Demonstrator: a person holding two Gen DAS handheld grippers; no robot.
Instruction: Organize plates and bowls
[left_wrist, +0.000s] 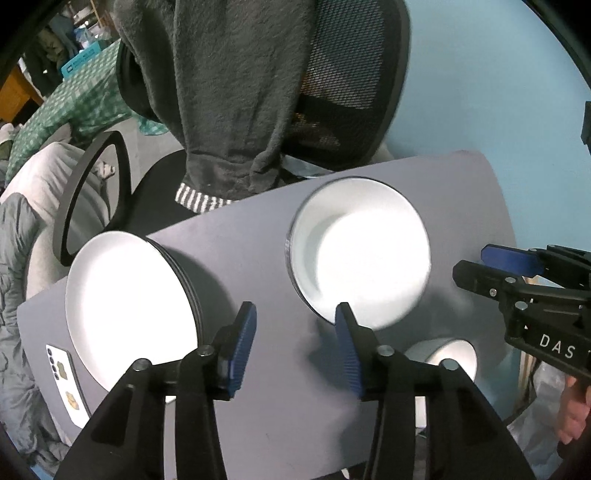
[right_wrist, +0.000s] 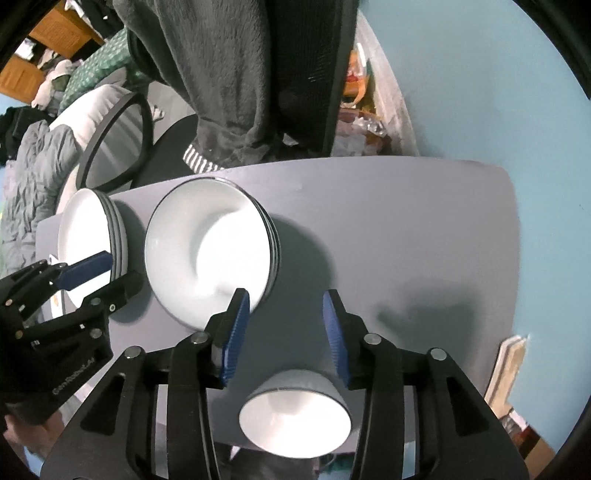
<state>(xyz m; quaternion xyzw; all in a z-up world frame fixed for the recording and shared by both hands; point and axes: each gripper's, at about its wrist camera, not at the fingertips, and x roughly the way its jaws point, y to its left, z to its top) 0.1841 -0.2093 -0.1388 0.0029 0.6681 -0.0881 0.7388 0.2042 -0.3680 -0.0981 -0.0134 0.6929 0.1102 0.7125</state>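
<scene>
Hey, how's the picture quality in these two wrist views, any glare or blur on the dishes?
Left wrist view: the white deep plate is blown out by glare, its rim motion-smeared; the stack of white flat plates is overexposed too. Right wrist view: fisheye bends the grey table; the small white bowl glares.

White capitals "DAS" stand on the black body of the right tongs (left_wrist: 476, 264), on the flank that faces the left wrist camera; whatever follows those three letters runs out of the picture at its edge. On the black body of the left tongs (right_wrist: 114, 273), seen from the right wrist camera, a line of small pale lettering reads roughly "GenRobot.AI", though it is tilted and blurred, so the spelling is uncertain. A white card (left_wrist: 64, 380) lying on the counter (left_wrist: 258, 251), away from the right tongs, bears small dark marks and emblems too small to read.
</scene>
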